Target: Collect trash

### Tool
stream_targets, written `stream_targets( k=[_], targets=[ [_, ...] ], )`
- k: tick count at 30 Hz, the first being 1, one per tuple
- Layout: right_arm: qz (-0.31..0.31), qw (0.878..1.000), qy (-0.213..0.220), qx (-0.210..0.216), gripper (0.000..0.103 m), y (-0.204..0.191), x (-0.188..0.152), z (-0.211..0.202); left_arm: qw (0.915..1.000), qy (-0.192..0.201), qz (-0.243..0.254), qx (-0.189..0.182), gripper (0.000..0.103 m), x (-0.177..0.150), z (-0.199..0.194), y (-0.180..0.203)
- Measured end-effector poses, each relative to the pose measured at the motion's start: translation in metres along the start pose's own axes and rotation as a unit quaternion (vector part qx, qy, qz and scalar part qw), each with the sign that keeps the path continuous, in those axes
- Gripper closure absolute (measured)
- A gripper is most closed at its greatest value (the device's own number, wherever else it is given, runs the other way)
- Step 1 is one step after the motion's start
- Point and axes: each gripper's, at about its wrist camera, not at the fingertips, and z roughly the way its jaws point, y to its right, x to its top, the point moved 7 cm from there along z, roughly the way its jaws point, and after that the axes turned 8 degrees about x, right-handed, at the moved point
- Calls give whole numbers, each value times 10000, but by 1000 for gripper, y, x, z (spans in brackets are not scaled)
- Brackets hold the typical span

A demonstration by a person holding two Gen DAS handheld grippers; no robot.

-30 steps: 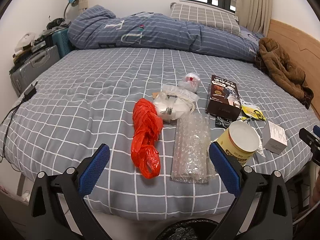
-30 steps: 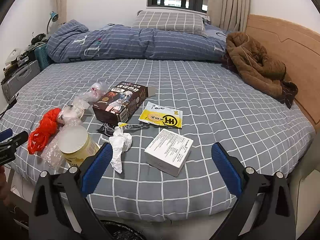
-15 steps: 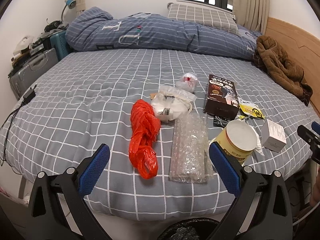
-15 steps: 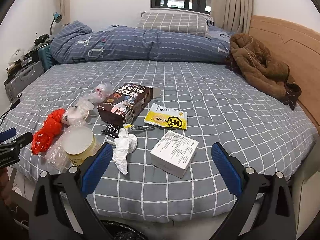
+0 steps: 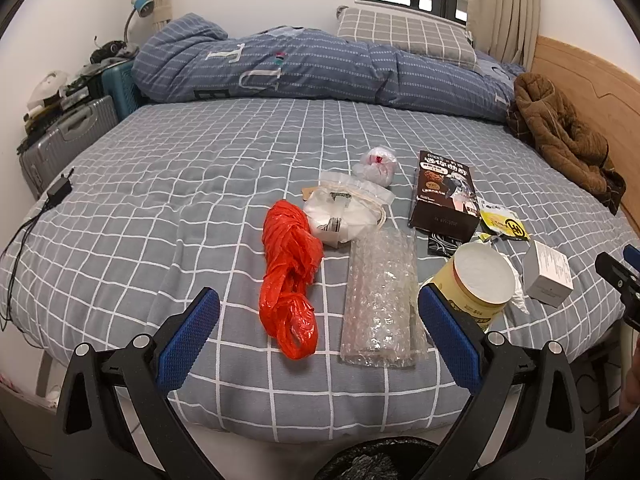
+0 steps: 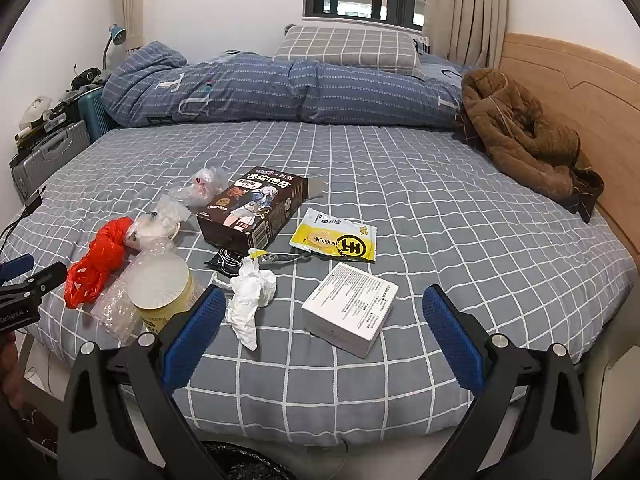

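Observation:
Trash lies scattered on the grey checked bed (image 5: 168, 184). An orange plastic bag (image 5: 290, 268) and a sheet of bubble wrap (image 5: 380, 292) lie just ahead of my left gripper (image 5: 318, 332), which is open and empty. A yellow cup (image 5: 478, 284) stands beside its right finger. My right gripper (image 6: 320, 328) is open and empty above the bed's near edge, with a white box (image 6: 350, 308) and a crumpled tissue (image 6: 250, 296) between its fingers' lines. Farther back lie a dark snack box (image 6: 254, 208) and a yellow wrapper (image 6: 336, 238). A black-lined bin (image 5: 380, 460) sits below.
A folded blue duvet (image 5: 312, 68) and a pillow (image 6: 348, 46) fill the back of the bed. A brown jacket (image 6: 520, 132) lies by the wooden headboard (image 6: 576, 80). Suitcases (image 5: 60, 140) stand to the left, and a charger cable (image 5: 52, 200) trails over the bed's left edge.
Both views have drawn slightly nearer to the bed and shifted a little. The trash has not moved, and both grippers stay open.

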Motion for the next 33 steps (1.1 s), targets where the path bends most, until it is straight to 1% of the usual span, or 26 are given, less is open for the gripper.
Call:
stream_targets(
  k=[24,33],
  targets=[
    [23,9999,51,86,8,1,4,-4,10000,52,2,-31,6,2,-3,1],
    [34,10000,48,73,8,1,3,-3,9999,26,83,-63,6,2,-3,9]
  ],
)
